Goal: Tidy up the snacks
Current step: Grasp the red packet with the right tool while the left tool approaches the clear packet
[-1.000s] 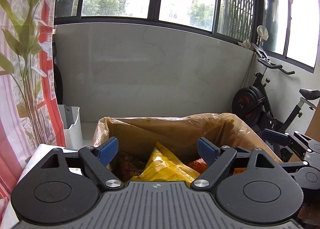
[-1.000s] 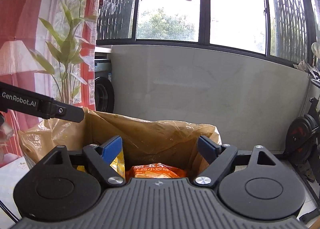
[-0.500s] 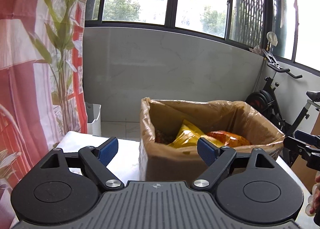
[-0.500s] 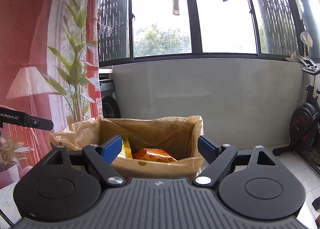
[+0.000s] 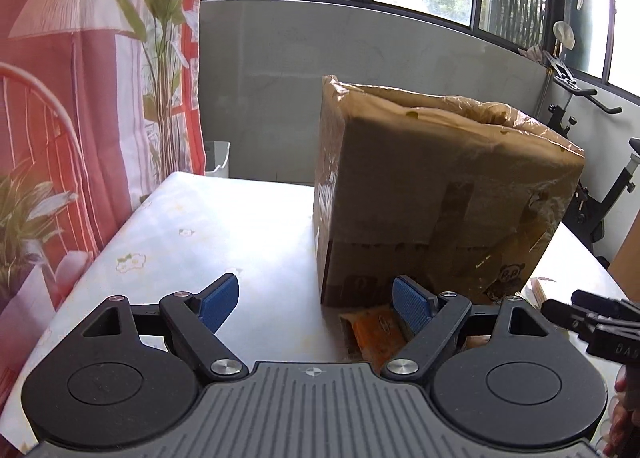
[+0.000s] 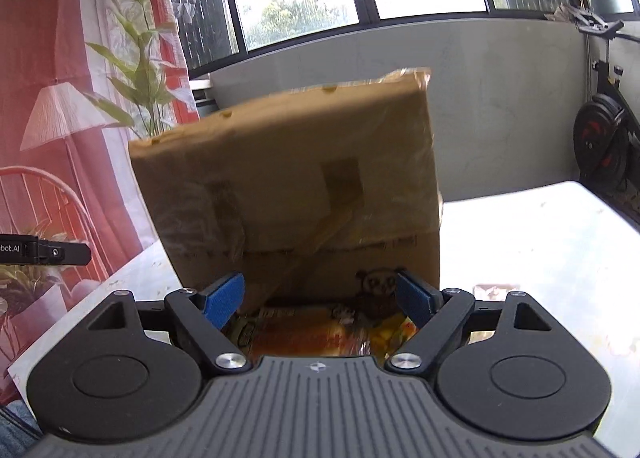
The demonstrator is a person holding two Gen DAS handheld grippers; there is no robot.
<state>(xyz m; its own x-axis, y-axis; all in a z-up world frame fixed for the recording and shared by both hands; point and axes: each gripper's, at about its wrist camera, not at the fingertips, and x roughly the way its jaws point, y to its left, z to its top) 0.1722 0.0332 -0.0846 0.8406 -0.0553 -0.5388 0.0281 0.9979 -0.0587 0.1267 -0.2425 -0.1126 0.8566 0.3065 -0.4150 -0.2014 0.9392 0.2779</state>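
Note:
A tall brown cardboard box (image 5: 440, 193) wrapped in clear film stands on the white table (image 5: 200, 225); the right wrist view shows the same box (image 6: 288, 177) close up. My left gripper (image 5: 316, 302) hangs low over the table, open, at the box's near left corner, with nothing between its blue pads. An orange snack packet (image 5: 372, 330) lies flat by the box's foot, just under the left gripper's right finger. My right gripper (image 6: 320, 298) is open too, and an orange-yellow snack packet (image 6: 316, 332) lies on the table below its gap. The box's contents are hidden.
A red-and-white printed curtain (image 5: 80, 97) hangs along the table's left edge. An exercise bike (image 6: 604, 145) stands to the right by the grey wall. The other gripper's black tip (image 5: 592, 318) shows at right, beside a small pale packet (image 5: 538, 288) on the table.
Both grippers have pulled back from above the open box and sunk toward the table. The snacks inside the box have dropped out of sight, and packets on the table have come into view.

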